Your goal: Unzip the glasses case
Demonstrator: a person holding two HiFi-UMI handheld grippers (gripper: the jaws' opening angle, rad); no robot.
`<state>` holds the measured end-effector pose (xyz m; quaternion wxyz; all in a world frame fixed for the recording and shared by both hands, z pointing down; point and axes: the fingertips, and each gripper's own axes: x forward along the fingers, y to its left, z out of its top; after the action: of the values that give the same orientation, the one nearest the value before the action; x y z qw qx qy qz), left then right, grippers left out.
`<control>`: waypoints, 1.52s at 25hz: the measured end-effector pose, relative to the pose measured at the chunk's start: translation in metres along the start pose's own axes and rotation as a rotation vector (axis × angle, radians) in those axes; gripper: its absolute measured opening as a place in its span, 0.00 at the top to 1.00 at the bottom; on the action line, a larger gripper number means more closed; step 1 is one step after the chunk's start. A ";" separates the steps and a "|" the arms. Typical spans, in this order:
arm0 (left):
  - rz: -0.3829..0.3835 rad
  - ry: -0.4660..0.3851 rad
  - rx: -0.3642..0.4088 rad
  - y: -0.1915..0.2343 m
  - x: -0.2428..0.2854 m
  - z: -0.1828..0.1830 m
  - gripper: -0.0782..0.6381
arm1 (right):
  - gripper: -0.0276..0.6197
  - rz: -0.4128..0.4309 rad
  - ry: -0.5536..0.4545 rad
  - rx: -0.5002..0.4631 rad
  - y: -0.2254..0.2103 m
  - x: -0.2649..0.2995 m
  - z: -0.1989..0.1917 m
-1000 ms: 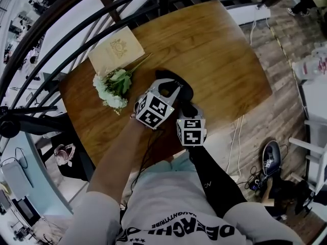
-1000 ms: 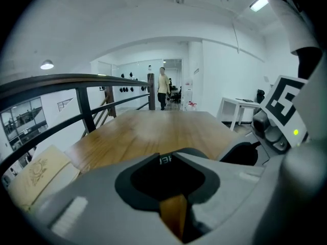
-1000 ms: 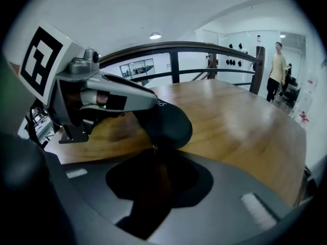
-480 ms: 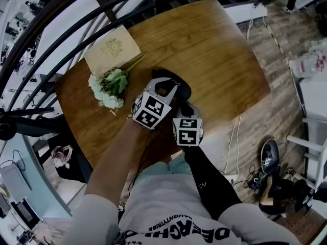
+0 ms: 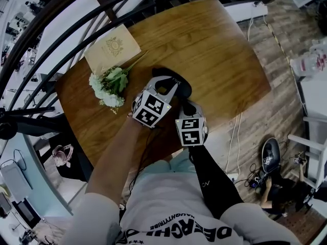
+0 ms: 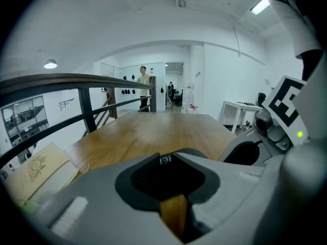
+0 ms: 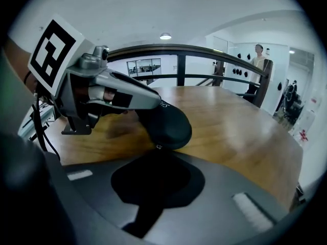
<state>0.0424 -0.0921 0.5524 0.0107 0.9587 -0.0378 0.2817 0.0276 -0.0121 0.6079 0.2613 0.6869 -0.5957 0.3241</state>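
Note:
The black glasses case (image 5: 179, 84) lies on the wooden table (image 5: 225, 60), near its middle. My left gripper (image 5: 166, 89) is shut on the case's left part; in the left gripper view the dark case (image 6: 168, 180) fills the gap between the jaws of the left gripper (image 6: 171, 160). The right gripper view shows those left fingers (image 7: 145, 100) clamped over the rounded case (image 7: 166, 124). My right gripper (image 7: 157, 154) is shut at the case's near end, where a small metal zipper pull (image 7: 159, 147) glints at the jaw tips. In the head view the right gripper (image 5: 187, 109) sits just below the case.
A bunch of white flowers (image 5: 110, 86) and a cream card (image 5: 112, 49) lie on the table left of the case. A dark railing (image 5: 76, 14) curves round the table's far side. The table's front edge runs under my arms, with cables on the floor (image 5: 237, 137) to the right.
The right gripper's marker cube has rolled slightly. Both grippers stay at the case, which has not moved.

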 end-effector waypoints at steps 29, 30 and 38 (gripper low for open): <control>-0.010 -0.022 -0.007 -0.001 -0.002 0.000 0.78 | 0.91 -0.047 0.028 -0.073 -0.031 -0.005 0.000; -0.010 -0.022 -0.007 0.000 -0.002 -0.001 0.78 | 0.91 -0.049 0.029 -0.077 -0.033 -0.004 0.000; 0.006 -0.022 -0.016 0.000 -0.001 -0.001 0.78 | 0.91 -0.009 0.031 -0.161 -0.044 0.002 0.006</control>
<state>0.0406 -0.0916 0.5524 0.0171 0.9615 -0.0428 0.2710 0.0715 -0.0109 0.6066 0.3264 0.6613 -0.6125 0.2846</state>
